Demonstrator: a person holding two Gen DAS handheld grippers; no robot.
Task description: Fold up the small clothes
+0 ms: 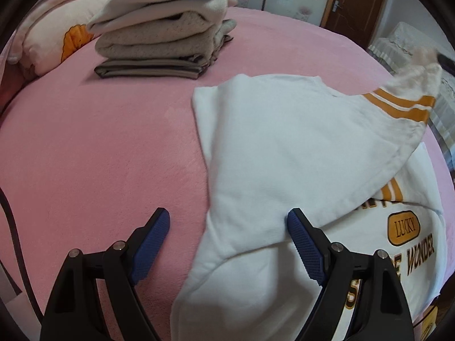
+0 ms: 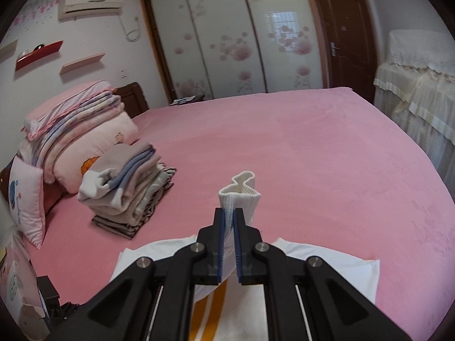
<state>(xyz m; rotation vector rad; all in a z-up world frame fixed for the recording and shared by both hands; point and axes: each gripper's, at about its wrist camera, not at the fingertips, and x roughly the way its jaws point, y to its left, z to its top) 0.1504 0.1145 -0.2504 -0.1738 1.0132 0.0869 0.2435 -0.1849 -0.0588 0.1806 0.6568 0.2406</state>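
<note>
A white sweatshirt (image 1: 284, 147) with orange stripes and brown lettering is being laid out on the pink bedspread (image 1: 99, 142), toward the right of the left wrist view. The left gripper (image 1: 229, 221) is being held just above the garment's near edge with its jaws spread wide, nothing being pinched between the blue pads (image 1: 150, 244). The ribbed white cuff (image 2: 241, 193) of one sleeve is being clamped by the right gripper (image 2: 229, 218) and lifted above the bed, the striped sleeve hanging beneath. A stack of folded clothes (image 2: 130, 193) is being kept beside the pillows (image 2: 85, 142), well apart from the sweatshirt.
</note>
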